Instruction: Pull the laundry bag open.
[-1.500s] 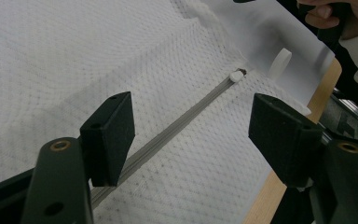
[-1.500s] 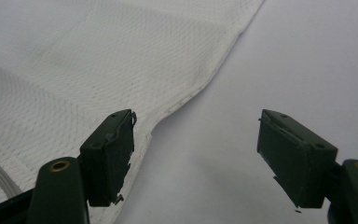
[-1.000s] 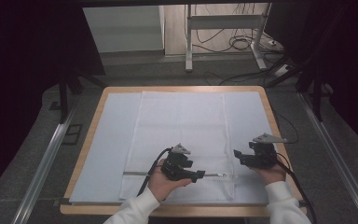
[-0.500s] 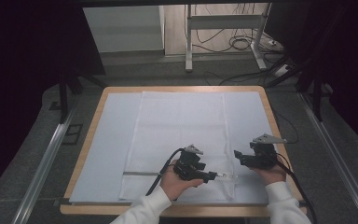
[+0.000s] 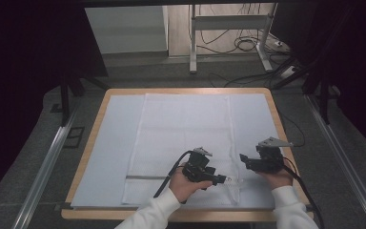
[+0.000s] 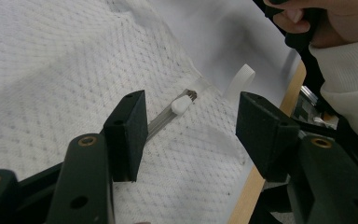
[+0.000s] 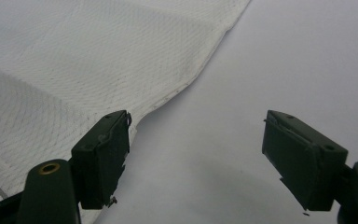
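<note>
Left gripper (image 6: 191, 135), jaws just narrowing but not yet gripping, lines up on the zipper pull (image 6: 182, 104) of the white mesh bag (image 5: 181, 138); right gripper (image 7: 196, 158) waits released beside the bag's edge.

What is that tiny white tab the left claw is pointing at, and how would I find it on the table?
Start at the wooden-edged table and the white mesh bag spread flat on it. Follow the grey zipper line near its front edge to the right end. There, ahead of the left gripper, sits the zipper pull: a small solid white plastic nub, unlike the netted fabric around it.
</note>
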Action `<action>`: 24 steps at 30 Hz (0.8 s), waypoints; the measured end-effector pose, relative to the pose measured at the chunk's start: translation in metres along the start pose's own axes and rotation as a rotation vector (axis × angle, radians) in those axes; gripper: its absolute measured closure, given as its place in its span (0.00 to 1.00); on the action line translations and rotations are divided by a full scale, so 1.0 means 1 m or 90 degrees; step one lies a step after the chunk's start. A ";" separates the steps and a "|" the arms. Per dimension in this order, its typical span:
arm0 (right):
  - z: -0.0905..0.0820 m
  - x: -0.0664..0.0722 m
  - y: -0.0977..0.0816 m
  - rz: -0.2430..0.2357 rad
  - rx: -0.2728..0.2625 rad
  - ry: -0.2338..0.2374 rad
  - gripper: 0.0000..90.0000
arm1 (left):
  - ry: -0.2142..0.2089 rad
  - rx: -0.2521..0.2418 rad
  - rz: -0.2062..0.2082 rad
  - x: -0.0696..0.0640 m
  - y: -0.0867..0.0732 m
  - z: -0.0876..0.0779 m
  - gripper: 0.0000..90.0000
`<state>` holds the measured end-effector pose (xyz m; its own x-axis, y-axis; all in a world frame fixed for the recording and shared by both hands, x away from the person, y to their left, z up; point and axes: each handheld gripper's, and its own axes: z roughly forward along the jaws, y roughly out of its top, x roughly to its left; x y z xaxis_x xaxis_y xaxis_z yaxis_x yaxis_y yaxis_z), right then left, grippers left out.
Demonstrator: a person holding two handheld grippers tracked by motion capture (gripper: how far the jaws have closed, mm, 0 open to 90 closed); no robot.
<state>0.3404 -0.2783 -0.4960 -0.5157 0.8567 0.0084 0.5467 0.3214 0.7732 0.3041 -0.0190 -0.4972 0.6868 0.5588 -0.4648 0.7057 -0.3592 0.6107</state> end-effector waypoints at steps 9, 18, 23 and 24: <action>0.000 0.001 0.000 -0.008 0.004 -0.002 0.25 | 0.008 0.025 -0.007 -0.001 0.000 0.016 0.48; 0.000 0.000 0.000 -0.011 0.004 -0.005 0.25 | -0.002 0.040 -0.026 0.000 0.002 0.026 0.52; 0.000 0.001 0.000 -0.011 0.006 -0.007 0.25 | -0.007 0.044 -0.022 -0.003 0.003 0.029 0.56; 0.000 0.001 0.000 -0.011 0.006 -0.006 0.25 | -0.008 0.046 -0.023 -0.002 0.004 0.030 0.57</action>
<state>0.3399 -0.2777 -0.4960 -0.5181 0.8552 -0.0108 0.5438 0.3392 0.7677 0.3102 -0.0441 -0.5130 0.6622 0.5632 -0.4942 0.7407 -0.3925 0.5452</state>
